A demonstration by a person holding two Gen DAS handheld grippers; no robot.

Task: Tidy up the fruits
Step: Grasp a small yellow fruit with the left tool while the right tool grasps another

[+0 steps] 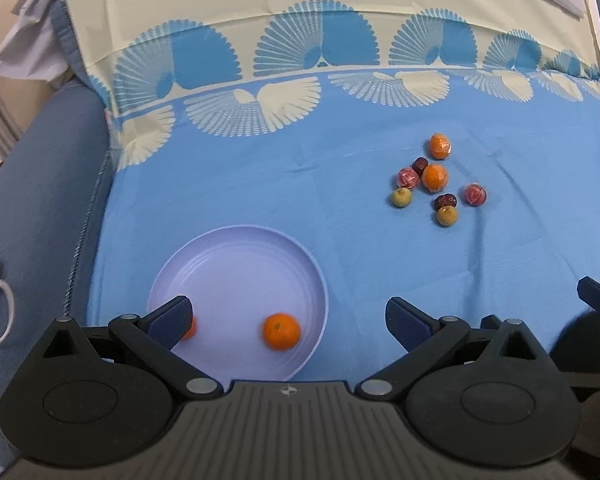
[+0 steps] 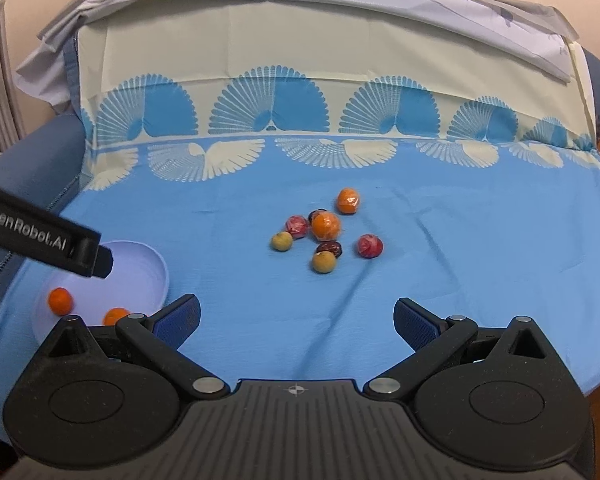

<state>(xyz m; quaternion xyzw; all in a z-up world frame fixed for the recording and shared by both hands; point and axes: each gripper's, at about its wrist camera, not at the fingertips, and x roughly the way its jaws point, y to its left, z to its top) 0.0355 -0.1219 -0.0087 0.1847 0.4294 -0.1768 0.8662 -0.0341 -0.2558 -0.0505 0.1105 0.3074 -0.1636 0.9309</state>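
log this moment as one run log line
left gripper: open, over plate | right gripper: open | plate: two oranges | fruit pile: on cloth

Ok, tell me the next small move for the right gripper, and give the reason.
Probably reach the open right gripper forward toward the nearer plastic-wrapped orange mandarin in the loose fruit cluster. Two orange mandarins already lie in the round pale lilac plate, so oranges seem to go there, and both grippers hold nothing; the left gripper hovers open over the plate.
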